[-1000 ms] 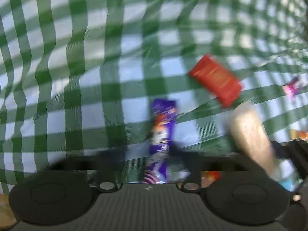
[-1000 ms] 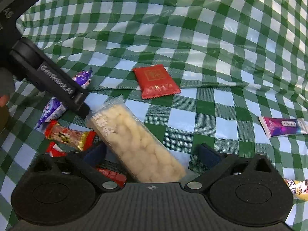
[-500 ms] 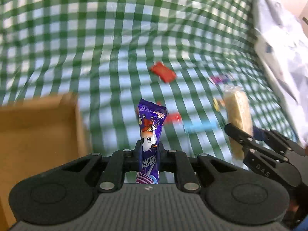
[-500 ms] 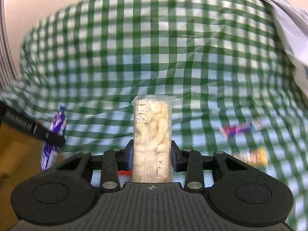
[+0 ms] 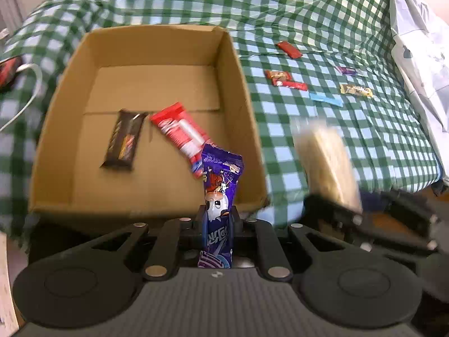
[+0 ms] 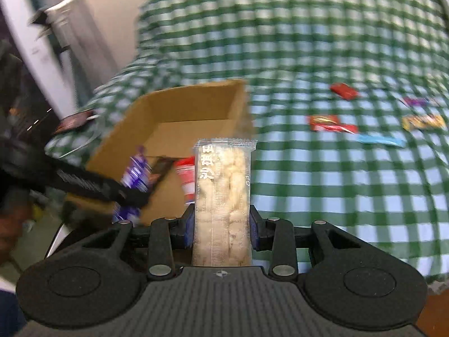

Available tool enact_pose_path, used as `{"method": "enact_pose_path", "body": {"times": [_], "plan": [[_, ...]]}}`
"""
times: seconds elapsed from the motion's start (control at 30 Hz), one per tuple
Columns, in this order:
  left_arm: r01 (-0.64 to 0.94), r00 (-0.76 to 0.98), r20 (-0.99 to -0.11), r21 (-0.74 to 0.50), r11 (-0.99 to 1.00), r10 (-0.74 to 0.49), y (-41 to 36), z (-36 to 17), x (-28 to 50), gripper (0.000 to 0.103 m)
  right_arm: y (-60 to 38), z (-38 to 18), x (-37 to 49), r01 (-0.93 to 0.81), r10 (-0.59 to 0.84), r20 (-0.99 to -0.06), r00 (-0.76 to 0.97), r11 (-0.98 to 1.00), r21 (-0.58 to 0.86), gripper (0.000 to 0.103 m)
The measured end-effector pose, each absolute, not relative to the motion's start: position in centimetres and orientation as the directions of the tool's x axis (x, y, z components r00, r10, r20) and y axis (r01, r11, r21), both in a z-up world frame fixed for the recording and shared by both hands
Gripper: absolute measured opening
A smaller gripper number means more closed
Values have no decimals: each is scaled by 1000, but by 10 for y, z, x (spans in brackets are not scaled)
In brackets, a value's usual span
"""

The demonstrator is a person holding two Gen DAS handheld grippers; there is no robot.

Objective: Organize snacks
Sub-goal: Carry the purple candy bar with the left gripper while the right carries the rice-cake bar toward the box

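In the left wrist view, the clear-wrapped pale puffed-rice bar (image 5: 325, 165), up and to the right of the left gripper (image 5: 217, 219), is smeared by motion, and the black right gripper (image 5: 373, 219) clamping it is blurred too. The long purple cartoon-printed snack packet (image 5: 220, 196) hides its lower end between the 2 fingers. In the right wrist view, the open brown cardboard box (image 6: 219, 98) and the green-and-white checked cloth (image 6: 322, 182) ahead are blurred; the rice bar covers part of a red-and-white wrapper (image 6: 186, 177) in the box. The small wrappers to the far right are too smeared to read.
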State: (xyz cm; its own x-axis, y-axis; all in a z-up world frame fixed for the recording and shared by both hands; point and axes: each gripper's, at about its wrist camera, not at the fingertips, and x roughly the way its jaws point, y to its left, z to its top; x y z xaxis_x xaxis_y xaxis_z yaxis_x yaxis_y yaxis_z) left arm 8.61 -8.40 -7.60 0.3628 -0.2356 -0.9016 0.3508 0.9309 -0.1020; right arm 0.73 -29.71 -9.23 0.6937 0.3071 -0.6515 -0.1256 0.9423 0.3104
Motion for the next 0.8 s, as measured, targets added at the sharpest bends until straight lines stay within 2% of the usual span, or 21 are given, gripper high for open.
{"method": "enact_pose_path", "body": {"times": [0.17,0.47,0.8], "plan": [[339,425,-866,-117,933,-263,-60,-61,59,15,-263,-68,-11,-201,317,-626,713,947,250,38],[345,509,-803,-140,928,-311,-43,-36,28,15,-230,-48,-47,-222,273,-605,748,962,159,38],[322,571,-760,-141,936,-311,-26,-17,0,15,-218,-37,-70,-226,256,-565,785,966,124,38]]}}
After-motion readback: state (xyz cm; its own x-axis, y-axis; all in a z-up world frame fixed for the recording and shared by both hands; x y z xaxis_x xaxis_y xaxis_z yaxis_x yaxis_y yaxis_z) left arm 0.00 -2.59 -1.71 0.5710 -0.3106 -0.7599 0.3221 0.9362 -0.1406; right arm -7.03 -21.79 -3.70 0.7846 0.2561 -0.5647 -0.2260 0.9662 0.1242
